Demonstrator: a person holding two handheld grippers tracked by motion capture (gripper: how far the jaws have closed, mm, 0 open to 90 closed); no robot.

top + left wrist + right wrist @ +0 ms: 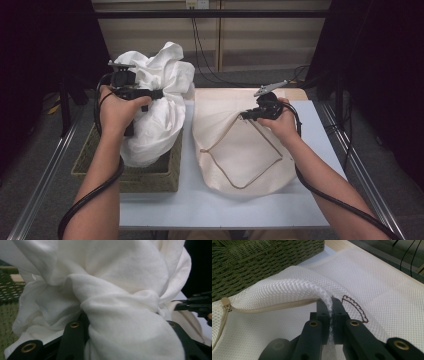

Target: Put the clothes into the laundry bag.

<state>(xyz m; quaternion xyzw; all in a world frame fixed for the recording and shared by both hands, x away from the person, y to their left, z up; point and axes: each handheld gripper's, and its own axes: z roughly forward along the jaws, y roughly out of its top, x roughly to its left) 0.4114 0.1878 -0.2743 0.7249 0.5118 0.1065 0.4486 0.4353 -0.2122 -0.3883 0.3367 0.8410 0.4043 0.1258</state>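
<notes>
Your left hand-held gripper [150, 94], in the upper left of the high view, has its jaws partly closed around a bunched fold of the crumpled white cloth garment [155, 100], which hangs lifted above the olive-green woven basket [150, 177] at the left of the frame, its lower end resting inside it. In the left gripper view the cloth [120, 300] takes up most of the frame, gathered into a thick twist between the two black jaws at the bottom edge, with the basket weave [10, 287] at the far left.

Your right hand-held gripper [246, 115], just right of centre in the high view, is pinched tight on the edge of the cream mesh laundry bag [240, 150], which lies flat on the white desk [200, 205] in the middle of the frame, just beside the basket. The bag's beige zipper [250, 170] stands open in a loop across its face. In the right gripper view the jaws [331, 312] clamp a raised roll of the mesh [294, 287] at centre frame; the zipper pull [226, 305] sits at the left edge, a small brown stitched mark [354, 307] just right of the jaws, and the basket [262, 260] fills the upper left
</notes>
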